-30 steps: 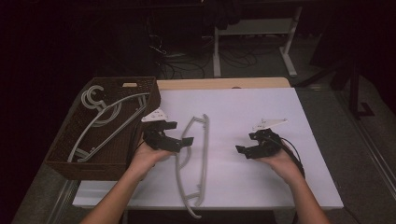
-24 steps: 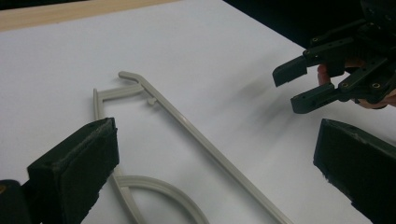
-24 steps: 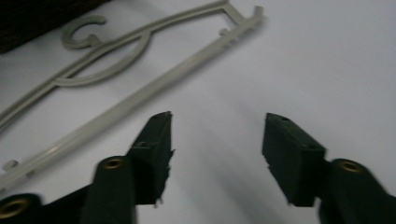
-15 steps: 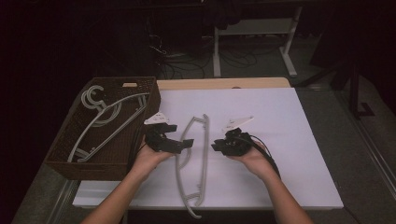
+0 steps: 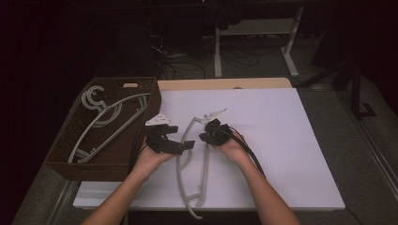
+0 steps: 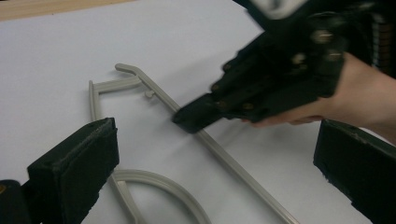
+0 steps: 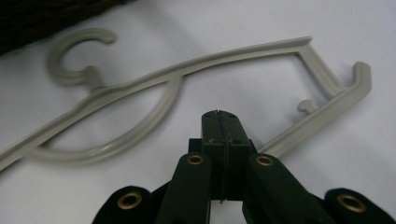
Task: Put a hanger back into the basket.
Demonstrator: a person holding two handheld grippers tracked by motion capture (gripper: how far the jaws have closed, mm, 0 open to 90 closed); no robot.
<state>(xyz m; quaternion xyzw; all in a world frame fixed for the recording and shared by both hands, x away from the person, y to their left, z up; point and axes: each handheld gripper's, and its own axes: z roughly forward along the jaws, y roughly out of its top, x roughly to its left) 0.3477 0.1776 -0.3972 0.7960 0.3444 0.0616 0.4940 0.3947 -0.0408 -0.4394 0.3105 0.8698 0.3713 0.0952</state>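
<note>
While both forearms reach in from the near edge of the bench (image 5: pixel 300 140), left hand (image 5: pixel 151 157) cups the left gripper (image 5: pixel 187 145) and aims it rightward across the white sheet; right hand (image 5: pixel 232 146) cups the right gripper (image 5: pixel 202 138) and aims it leftward, toward the other.

Left jaws stand wide apart, nothing pressed between them; in the left gripper view the grey hanger (image 6: pixel 219 151) lies flat on the sheet beyond and between the two black pads.

Right jaws have just been closing and now sit together, tip to tip, with nothing seen between them; in the right gripper view they are poised over the hanger's straight bar, whether touching it cannot be told.

Hanger lies flat between the two hands, just right of a brown basket (image 5: pixel 70 161) holding more hangers (image 5: pixel 103 112).
</note>
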